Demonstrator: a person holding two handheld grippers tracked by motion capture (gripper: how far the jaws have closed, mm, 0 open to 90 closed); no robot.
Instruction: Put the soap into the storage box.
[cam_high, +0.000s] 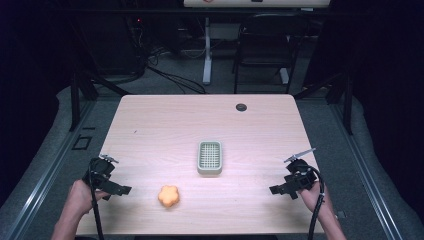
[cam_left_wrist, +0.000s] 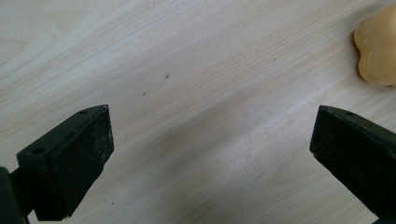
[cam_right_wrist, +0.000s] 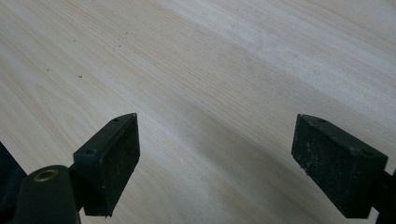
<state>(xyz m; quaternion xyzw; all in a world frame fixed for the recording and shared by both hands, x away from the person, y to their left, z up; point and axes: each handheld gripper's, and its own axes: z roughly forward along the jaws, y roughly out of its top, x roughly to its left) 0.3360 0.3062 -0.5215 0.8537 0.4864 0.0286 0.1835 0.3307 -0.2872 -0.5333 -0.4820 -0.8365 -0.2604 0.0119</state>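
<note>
Left gripper and right gripper, jaws spread wide and empty, flank the table's near edge; orange flower-shaped piece between them, grey slotted tray beyond.

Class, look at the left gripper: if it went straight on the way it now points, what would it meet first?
Probably the orange flower-shaped piece. The left gripper, fingers open, points right along the table towards it. In the left gripper view the piece sits off-centre, so it might just brush past.
</note>
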